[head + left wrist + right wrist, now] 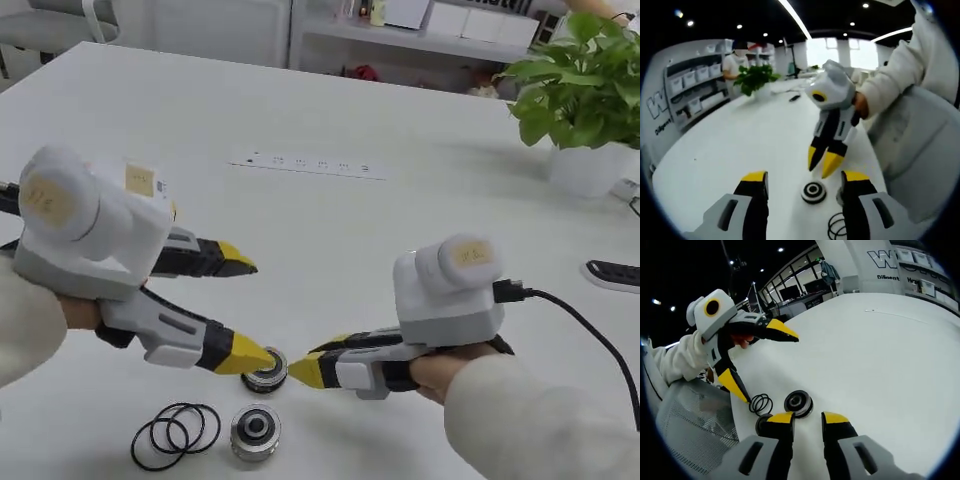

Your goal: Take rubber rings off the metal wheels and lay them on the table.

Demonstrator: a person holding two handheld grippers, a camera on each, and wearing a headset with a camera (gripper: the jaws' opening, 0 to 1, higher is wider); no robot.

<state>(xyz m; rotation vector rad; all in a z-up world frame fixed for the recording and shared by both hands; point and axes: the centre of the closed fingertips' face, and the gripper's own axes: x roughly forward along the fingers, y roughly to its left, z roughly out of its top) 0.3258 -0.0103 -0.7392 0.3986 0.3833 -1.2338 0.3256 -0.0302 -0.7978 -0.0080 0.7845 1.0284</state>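
Yellow-tipped jaws of the left gripper (251, 311) stand spread wide and hold nothing. The lower tip sits right at a small round dark-rimmed metal wheel (265, 371), and whether they touch cannot be told. From the opposite side the right gripper (303, 370) points at the same wheel, its jaws only narrowly parted and empty.

Both wheels lie flat on a smooth white table (330, 250). The second, a silvery metal wheel (255, 431), sits nearer the person and apart from the first. Just beside it lie thin black rubber rings (176, 433), overlapped on the tabletop — three, as far as the overlap allows counting. In each gripper view one of that gripper's own jaws half hides the silvery wheel.

Farther out a flat white power strip (306, 162) lies mid-table, a leafy green plant in a white pot (585, 100) stands at the far right, and a black cable (585, 325) trails from the right gripper. Beyond are shelves of white bins (692, 85), where a person (735, 65) stands under strip ceiling lights.
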